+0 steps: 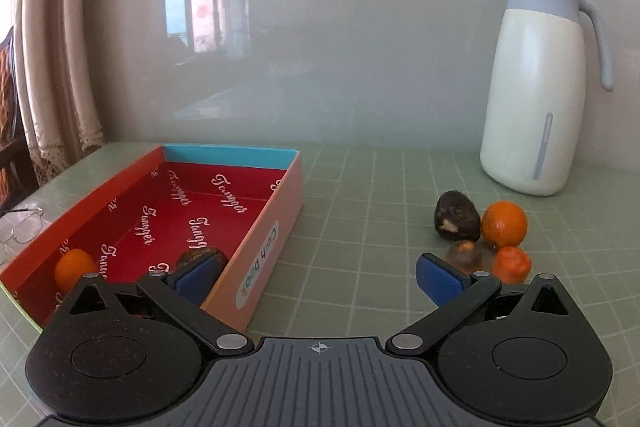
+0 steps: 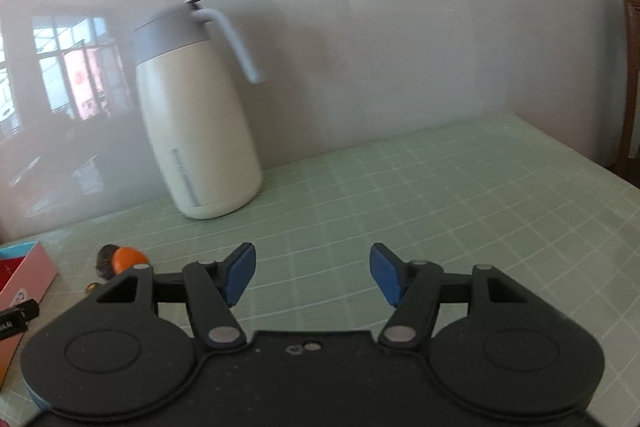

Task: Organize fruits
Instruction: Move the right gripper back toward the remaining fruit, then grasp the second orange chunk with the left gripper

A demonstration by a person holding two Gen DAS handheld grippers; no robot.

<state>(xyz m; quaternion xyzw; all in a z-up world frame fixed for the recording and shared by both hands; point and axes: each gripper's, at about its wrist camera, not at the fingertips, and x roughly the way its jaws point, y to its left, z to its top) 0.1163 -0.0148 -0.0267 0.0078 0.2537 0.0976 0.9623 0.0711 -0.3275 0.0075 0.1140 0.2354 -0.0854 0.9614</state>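
A red-lined cardboard box (image 1: 276,203) lies open at the left of the left wrist view. Inside it sit an orange (image 1: 72,269) and a dark brown fruit (image 1: 196,255), partly hidden by a finger. On the green mat to the right are a dark avocado-like fruit (image 1: 456,221), a big orange (image 1: 504,224), a small tangerine (image 1: 512,263) and a blurred brownish fruit (image 1: 466,253). My left gripper (image 1: 316,277) is open, straddling the box's right wall. My right gripper (image 2: 312,275) is open over bare mat; an orange (image 2: 128,259) and dark fruit (image 2: 106,259) show at its left.
A white thermos jug (image 1: 536,95) with a grey-blue lid stands at the back by the wall, also in the right wrist view as jug (image 2: 200,123). Spectacles (image 1: 22,229) lie left of the box. Curtains (image 1: 52,47) hang at far left. The box corner (image 2: 24,279) shows.
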